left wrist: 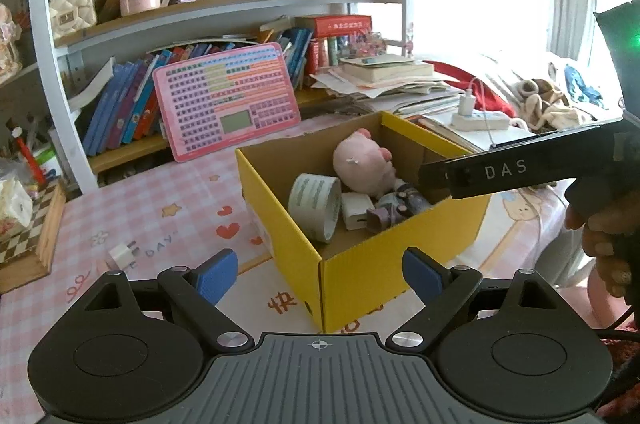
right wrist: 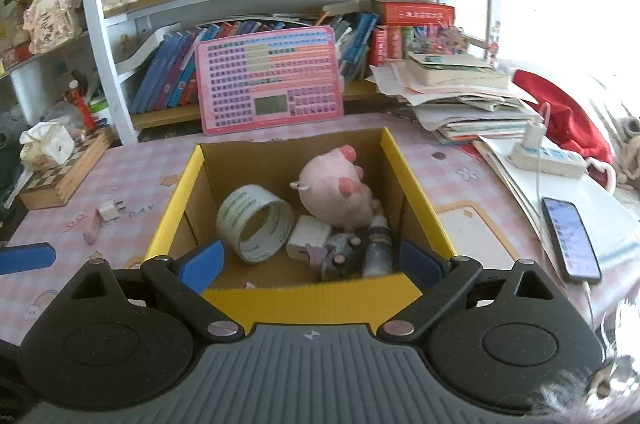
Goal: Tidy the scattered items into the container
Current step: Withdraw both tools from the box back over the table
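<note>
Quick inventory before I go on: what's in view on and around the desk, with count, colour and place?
box: one, yellow, mid-desk, open
plush toy: one, pink, in box, rear
tape roll: one, pale, in box, left
charger block: one, white, in box
small bottle: one, dark, in box, right
plug adapter: one, white, on desk left of box
pink board: one, leaning on shelf
phone: one, on desk, right
power strip: one, white, right rear
chessboard box: one, wooden, left
left gripper: fingers open, empty
right gripper: fingers open, empty
</note>
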